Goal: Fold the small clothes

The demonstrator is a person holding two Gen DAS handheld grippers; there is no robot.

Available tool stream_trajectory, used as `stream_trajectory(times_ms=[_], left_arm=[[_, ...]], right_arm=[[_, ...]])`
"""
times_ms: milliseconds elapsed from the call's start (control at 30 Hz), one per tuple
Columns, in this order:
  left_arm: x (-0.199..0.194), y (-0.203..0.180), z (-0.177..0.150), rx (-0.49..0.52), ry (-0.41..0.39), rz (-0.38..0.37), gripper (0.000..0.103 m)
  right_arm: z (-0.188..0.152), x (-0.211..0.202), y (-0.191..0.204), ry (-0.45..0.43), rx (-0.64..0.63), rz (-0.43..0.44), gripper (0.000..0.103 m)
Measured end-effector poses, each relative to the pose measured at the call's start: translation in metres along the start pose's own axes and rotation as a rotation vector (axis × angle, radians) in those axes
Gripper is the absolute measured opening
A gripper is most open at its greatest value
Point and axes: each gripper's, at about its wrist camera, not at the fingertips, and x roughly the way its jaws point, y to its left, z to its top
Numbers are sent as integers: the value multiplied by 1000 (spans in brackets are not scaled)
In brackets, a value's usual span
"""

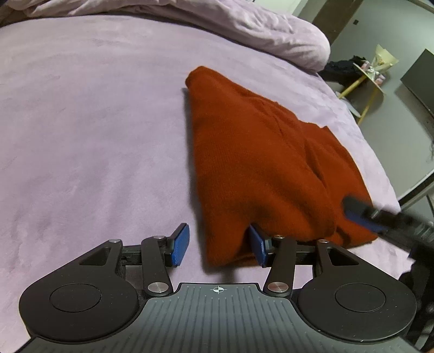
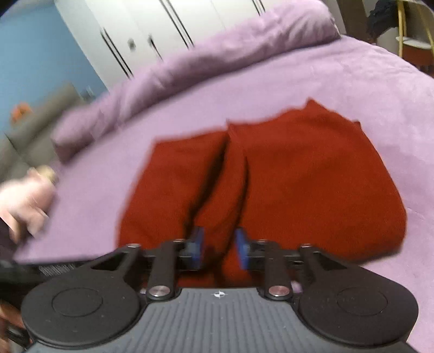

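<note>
From the left wrist camera, the left tool (image 1: 218,245) sits low over the bed (image 1: 95,122), which is covered in a lilac sheet. Its two blue pads are spread wide. The near corner of the red knitted garment (image 1: 260,163) lies between them: the right-hand pad touches the cloth's edge, while the left-hand pad stands apart from it over bare sheet, so nothing is pinched. The garment lies folded on the bed, reaching from just ahead of this tool away toward the far right. At the right edge of this view the right tool (image 1: 360,214) comes in, blurred, its blue tip on the garment's near right part. A bunched lilac duvet (image 1: 244,24) lies along the far side of the bed, and a small side table (image 1: 371,76) with yellow legs stands beyond the bed.

The right wrist camera is blurred. The right tool (image 2: 218,248) rests at the near edge of the garment (image 2: 298,168), its pads narrowed partway, with a raised ridge of red cloth between them; whether they actually press it I cannot tell. The garment lies spread on the bed (image 2: 352,81) ahead. The person's left hand (image 2: 24,201) shows at the left edge, smeared. White wardrobe doors (image 2: 152,35) stand behind the bed.
</note>
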Motion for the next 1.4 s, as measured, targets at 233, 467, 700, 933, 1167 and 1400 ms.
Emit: stream_trajectory(times_ms=[233,467,700,933,1167,1400], left_arm=[[-4,-3,-6,20,10,13,56],[-14,-5,-1,33,-24,32,56],[-3,-5,4,24,-22,16,57],[3,-4,2,27,-15,21,58],[3,-9,-4,21,-10,8,58],[7,-17,-10,63,4,26,62]], right_arm=[[9,16,4,14,17,160,52],[0,37,31,85,-140,66,9],[1,23,-26,136,323,217,7],[9,17,-31,90,181,145,39],[35,54,-64,119,426,197,68],[39,88,-20,108,290,173,28]])
